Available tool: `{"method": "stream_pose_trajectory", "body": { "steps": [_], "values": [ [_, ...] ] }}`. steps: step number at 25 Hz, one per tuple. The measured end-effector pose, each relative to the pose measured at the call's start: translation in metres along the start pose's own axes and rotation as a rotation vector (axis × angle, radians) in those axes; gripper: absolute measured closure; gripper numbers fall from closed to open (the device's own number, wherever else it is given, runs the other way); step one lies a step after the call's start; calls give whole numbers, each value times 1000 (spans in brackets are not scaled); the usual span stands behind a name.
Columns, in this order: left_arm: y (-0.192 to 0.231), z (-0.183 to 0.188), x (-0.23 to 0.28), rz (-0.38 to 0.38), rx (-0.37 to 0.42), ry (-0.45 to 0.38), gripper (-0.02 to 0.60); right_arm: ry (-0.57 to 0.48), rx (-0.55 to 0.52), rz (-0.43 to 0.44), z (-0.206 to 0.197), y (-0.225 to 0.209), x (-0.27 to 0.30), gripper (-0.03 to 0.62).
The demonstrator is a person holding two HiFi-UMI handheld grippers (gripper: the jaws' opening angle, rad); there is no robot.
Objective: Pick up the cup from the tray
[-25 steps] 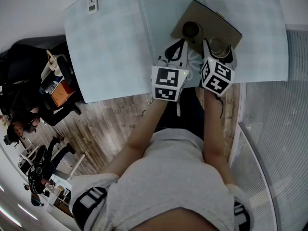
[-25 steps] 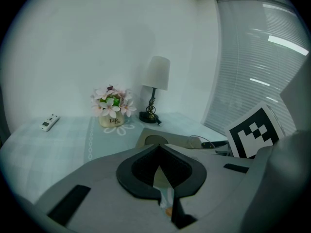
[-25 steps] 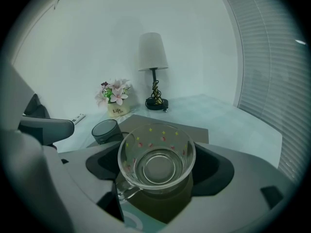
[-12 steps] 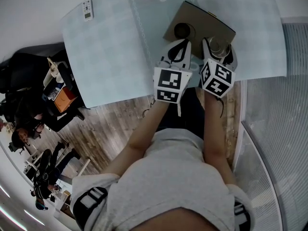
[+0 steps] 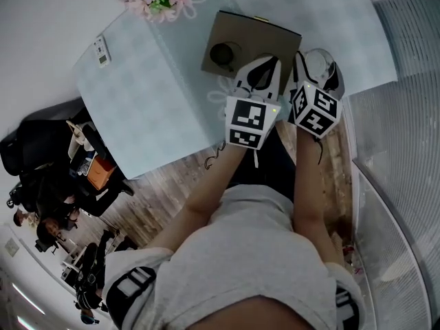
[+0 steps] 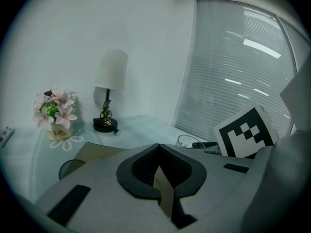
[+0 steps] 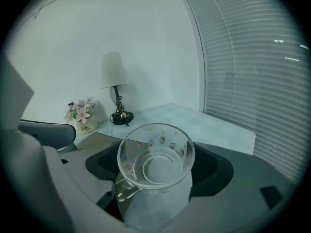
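Clear glass with little red flowers on it: that is the cup (image 7: 155, 154), and it sits right between the jaws of my right gripper (image 7: 158, 188). The jaws press on its two sides and hold it upright, with its open top facing up. Its handle pokes out low on the left side of the jaws. The brown tray (image 5: 254, 36) lies to the left of these jaws, and the cup is past the tray's right edge, not over it. The jaws of my left gripper (image 6: 163, 178) are almost shut. Only a thin tan strip shows between them, the same colour as the tray, and I cannot tell if they pinch it. Their tips reach over the near edge of the tray. A dark cup (image 6: 70, 168) stands on the tray, ahead of these jaws and to their left. Far ahead of both pairs of jaws, a lamp (image 6: 111, 89) and a pot of pink flowers (image 6: 54, 111) stand on the pale blue table (image 5: 151, 95).
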State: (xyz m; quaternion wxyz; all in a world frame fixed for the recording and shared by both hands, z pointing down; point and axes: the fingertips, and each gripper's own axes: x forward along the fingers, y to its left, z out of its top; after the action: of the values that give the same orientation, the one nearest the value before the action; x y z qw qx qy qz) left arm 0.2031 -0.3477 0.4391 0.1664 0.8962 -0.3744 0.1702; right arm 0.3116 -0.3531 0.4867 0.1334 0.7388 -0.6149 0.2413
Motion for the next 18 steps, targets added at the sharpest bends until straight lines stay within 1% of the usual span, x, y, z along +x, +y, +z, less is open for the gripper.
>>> {"method": "stream_pose_trajectory", "body": {
  "steps": [3, 7, 12, 18],
  "values": [
    [-19, -1, 17, -41, 17, 18, 577, 15, 25, -23, -5, -20, 7, 232],
    [-35, -6, 32, -70, 35, 46, 577, 50, 44, -39, -15, -38, 21, 232],
    [-35, -17, 46, -71, 41, 81, 577, 78, 41, -46, -23, -49, 39, 232],
    [-34, -20, 51, -59, 34, 96, 577, 103, 33, -39, -31, -54, 53, 232]
  ]
}}
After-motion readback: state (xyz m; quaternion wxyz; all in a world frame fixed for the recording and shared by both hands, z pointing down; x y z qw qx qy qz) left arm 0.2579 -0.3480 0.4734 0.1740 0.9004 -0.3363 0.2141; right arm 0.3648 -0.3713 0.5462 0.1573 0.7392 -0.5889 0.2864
